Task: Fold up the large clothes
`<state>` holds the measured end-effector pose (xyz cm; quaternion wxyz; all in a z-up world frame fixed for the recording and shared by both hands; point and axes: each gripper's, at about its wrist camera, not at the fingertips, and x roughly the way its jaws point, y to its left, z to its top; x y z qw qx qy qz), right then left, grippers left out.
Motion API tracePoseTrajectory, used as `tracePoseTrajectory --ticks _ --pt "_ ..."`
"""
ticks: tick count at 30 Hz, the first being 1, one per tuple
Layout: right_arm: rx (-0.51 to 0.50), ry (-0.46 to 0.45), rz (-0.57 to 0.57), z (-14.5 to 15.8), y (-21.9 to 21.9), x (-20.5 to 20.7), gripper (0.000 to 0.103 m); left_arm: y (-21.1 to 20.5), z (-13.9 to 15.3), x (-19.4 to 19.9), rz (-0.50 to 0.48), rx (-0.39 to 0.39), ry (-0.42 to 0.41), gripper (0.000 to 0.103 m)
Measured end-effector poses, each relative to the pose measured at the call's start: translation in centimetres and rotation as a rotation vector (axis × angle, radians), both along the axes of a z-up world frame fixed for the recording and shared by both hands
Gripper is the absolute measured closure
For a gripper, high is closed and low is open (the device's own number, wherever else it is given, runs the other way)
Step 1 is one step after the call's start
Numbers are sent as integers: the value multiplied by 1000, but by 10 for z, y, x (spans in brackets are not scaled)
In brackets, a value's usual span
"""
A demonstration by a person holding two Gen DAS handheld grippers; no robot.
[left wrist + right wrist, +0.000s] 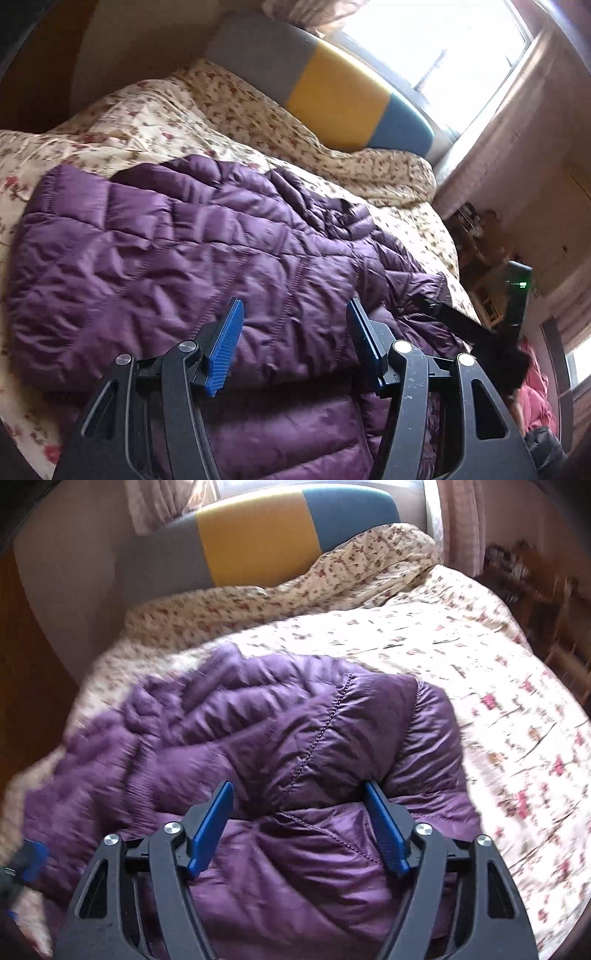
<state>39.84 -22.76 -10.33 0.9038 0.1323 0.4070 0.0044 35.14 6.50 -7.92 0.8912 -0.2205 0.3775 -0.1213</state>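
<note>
Bed: floral quilt [424, 657] under my work, striped headboard [258, 528] behind it.
Left tongs [293, 314]: I see them spread wide, holding nothing, hovering over the jacket.
Right tongs [299, 797]: also spread wide; a bulge of purple fabric sits between the blue pads [212, 827], not pinched.
Jacket [166, 251]: purple, quilted, lying crumpled on the quilt, one part doubled over near me.
Window [436, 40]: bright, beyond the headboard.
</note>
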Motion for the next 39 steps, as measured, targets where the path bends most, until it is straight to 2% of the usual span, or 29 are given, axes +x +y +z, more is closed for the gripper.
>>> tracePoseTrajectory --ticks 1,3,4,5,6,8,10,11,14,17,20,22,23,24,25,26,27,33,39 --pt "-2 -9 11 5 5 0 18 4 1 -1 11 8 2 46" --pt "-134 22 30 6 20 4 7 7 1 -2 14 12 3 46" --pt "-226 52 36 1 28 6 7 9 1 -2 17 16 7 46" --pt "-248 61 34 -2 28 6 8 11 2 -3 19 19 7 46" --pt "-231 64 22 -4 25 4 11 13 2 -5 18 16 4 46" --pt "-240 76 -21 -5 21 -1 11 17 4 -7 19 21 -7 46" --pt "-259 51 -73 -1 17 -10 11 20 4 -8 23 28 -5 46" --pt "-235 23 -79 6 18 -14 11 22 3 -8 32 28 -5 46" --pt "-170 -43 11 19 34 -18 11 26 2 -7 62 49 1 46" --pt "-102 -47 117 24 58 -16 12 31 3 -7 90 71 7 46" --pt "-29 -2 195 18 83 -7 21 38 3 -10 100 78 6 46" --pt "-3 35 229 10 96 -1 32 41 4 -10 104 85 6 46" --pt "-5 54 242 6 101 1 41 43 4 -11 106 88 5 46" --pt "3 67 262 3 105 1 64 45 4 -11 110 93 6 46" --pt "-10 64 267 3 107 0 81 48 3 -11 116 95 7 46" --pt "-31 52 265 4 107 -1 86 51 3 -12 121 96 5 46" --pt "-52 39 259 5 104 -4 96 53 3 -12 127 101 4 46" --pt "-193 15 165 6 82 -6 98 60 1 -9 154 120 -4 46" --pt "-280 48 70 -3 55 -4 98 49 -4 2 137 179 -4 46"
